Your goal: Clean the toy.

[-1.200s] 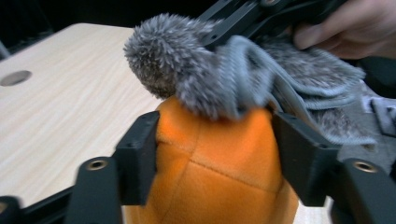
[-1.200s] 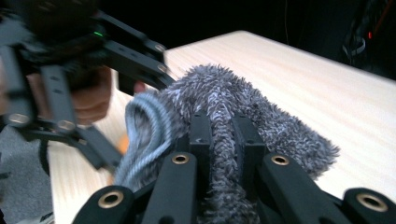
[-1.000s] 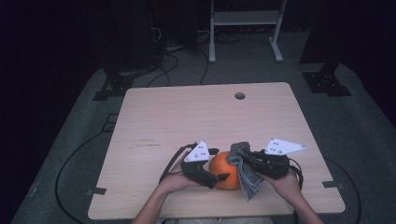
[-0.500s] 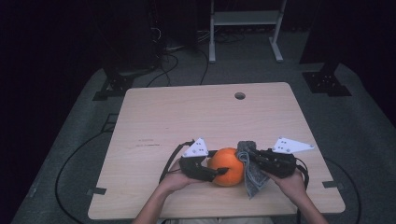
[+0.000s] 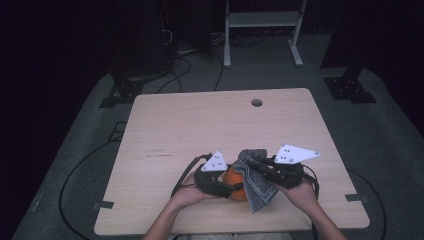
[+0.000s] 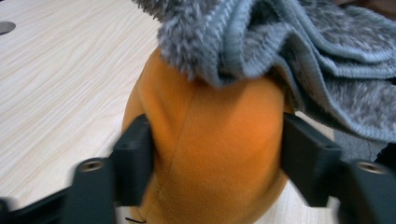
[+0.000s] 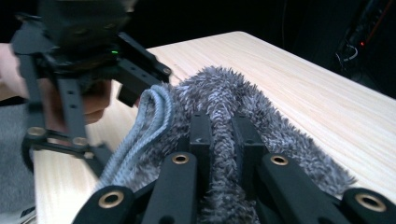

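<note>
An orange soft ball [image 5: 233, 181] rests on the wooden table [image 5: 200, 130] near the front edge. My left gripper [image 5: 233, 188] grips it, and in the left gripper view its jaws [image 6: 215, 154] press the ball [image 6: 210, 126] from both sides. They have just been opening a little with the ball still between them. A grey fuzzy knit cloth [image 5: 257, 192] is draped over the ball's top and right side [image 6: 289, 56]. My right gripper [image 5: 248, 165] is shut on the cloth's upper fold [image 7: 223, 130], and the fluffy fabric [image 7: 224, 88] bulges around its jaws.
A round cable hole [image 5: 257, 102] lies at the table's far edge. A white metal stand [image 5: 260, 20] and cables are on the dark floor behind. In the right gripper view the left gripper [image 7: 84, 70] and its hand are close on the left.
The right gripper has lifted the grey cloth slightly, so its top now sits over the ball. The left gripper stays in place around the ball.
</note>
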Demonstrator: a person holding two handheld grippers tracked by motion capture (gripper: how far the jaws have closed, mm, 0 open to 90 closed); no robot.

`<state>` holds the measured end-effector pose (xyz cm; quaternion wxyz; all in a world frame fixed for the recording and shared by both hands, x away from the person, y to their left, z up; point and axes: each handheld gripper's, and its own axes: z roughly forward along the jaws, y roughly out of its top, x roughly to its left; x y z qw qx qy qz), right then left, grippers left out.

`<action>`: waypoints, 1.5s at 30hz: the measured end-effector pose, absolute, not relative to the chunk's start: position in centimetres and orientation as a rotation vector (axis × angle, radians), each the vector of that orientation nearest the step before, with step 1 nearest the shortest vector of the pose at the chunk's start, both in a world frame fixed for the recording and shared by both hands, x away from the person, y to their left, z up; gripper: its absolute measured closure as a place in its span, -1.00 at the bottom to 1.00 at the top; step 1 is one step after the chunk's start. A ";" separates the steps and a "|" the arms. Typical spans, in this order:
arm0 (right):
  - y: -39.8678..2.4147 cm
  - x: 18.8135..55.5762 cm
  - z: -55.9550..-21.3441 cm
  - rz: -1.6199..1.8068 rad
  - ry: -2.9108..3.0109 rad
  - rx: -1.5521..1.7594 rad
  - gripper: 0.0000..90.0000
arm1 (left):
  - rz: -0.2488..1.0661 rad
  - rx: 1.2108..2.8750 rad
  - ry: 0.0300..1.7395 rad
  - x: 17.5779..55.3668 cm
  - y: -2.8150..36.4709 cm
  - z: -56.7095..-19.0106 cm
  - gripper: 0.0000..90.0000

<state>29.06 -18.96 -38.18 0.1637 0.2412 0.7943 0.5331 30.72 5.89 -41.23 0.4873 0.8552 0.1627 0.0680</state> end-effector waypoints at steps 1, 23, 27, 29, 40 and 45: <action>-19.1 29.1 -38.3 1.526 2.270 0.688 0.79 | 0.171 2.078 0.401 31.0 5.8 -41.5 -0.59; -20.8 30.3 -39.7 1.509 2.251 0.769 0.78 | 0.195 2.050 0.343 31.0 5.7 -42.9 -0.44; -21.6 29.9 -39.7 1.546 2.212 0.795 0.78 | 0.138 2.020 0.395 31.2 6.2 -42.2 -0.21; -21.7 29.4 -39.7 1.549 2.202 0.788 0.79 | 0.133 2.021 0.396 31.1 6.4 -41.9 -0.20; -18.7 26.5 -37.6 1.535 2.235 0.570 0.79 | 0.129 2.014 0.499 31.1 7.4 -40.4 -0.17; -18.3 28.3 -38.6 1.502 2.267 0.600 0.79 | 0.158 2.072 0.426 31.1 7.5 -41.5 -0.43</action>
